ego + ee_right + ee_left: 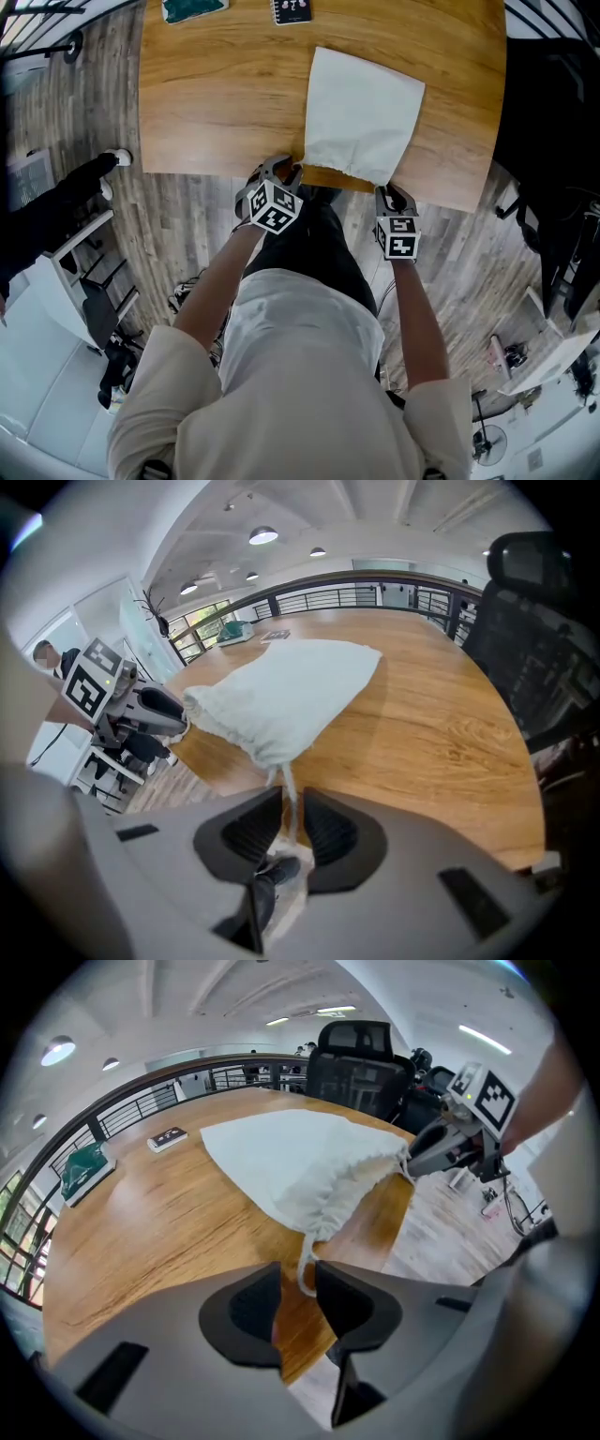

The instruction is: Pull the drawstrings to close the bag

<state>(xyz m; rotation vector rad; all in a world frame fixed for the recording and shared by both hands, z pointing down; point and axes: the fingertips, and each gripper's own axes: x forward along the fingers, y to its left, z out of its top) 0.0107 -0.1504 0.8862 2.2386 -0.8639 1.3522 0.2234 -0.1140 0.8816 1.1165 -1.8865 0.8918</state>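
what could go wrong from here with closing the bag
1. The left gripper has its jaws closing with only the end of the left drawstring loop between their tips; the loop could slip out before they bite.
2. The bag has its mouth at the near edge of the table. With the right drawstring running straight into the right gripper, a pull toward the body might drag the bag off instead of cinching it.

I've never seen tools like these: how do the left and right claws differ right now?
The left claw has wider jaws, closing around a slack drawstring loop; the right claw has narrower jaws pinching a straight cord. Both sit at the gathered mouth of the white bag.
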